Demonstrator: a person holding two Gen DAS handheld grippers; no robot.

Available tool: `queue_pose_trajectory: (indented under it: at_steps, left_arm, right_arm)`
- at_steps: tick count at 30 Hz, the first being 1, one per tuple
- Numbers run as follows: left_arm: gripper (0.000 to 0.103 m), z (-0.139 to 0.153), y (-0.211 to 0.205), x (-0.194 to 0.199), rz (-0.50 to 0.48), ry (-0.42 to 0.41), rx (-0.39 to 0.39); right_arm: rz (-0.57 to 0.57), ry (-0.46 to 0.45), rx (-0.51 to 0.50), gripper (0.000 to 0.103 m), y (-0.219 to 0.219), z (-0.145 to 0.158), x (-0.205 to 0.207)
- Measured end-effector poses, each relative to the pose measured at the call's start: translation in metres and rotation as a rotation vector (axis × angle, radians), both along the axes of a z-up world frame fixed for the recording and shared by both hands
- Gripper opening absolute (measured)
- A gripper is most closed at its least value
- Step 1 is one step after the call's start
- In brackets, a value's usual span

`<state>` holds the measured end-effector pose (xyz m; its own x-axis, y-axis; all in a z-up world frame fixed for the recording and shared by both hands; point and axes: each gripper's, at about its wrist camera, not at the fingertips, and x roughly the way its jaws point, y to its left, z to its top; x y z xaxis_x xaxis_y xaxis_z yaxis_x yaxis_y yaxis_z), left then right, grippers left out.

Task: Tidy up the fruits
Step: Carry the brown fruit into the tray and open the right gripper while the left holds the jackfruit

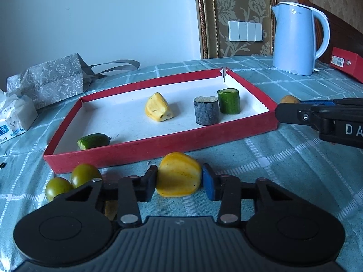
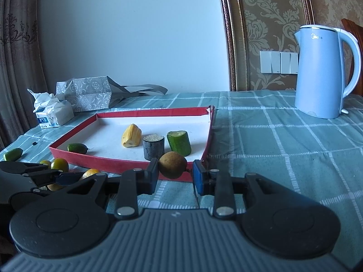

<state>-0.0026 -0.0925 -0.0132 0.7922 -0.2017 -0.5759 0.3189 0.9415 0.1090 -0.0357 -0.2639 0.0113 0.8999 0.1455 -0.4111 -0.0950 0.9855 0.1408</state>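
Left gripper [image 1: 179, 182] clamping yellow fruit chunk [image 1: 179, 176], checked teal tablecloth [image 1: 283, 158], pale wall [image 1: 102, 18]

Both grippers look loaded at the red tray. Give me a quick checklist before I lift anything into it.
1. Left gripper shut on the yellow wedge-shaped fruit piece: ok.
2. Right gripper shut on the round brown fruit: ok.
3. Bare white floor in the red cardboard tray, left of centre: ok.
4. Whether the held pieces are off the checked cloth: cannot tell.
5. Two green round fruits outside the tray: not ok.
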Motion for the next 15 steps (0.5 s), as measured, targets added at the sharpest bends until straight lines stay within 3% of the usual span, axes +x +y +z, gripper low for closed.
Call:
queue_pose_trajectory:
  at_steps: [15]
  left_arm:
    - [0.038,0.012,0.005,-0.011,0.010,-0.063,-0.017]
  right_arm:
    - [-0.015,-0.009,0.007,0.030,-0.002,-0.001,0.000]
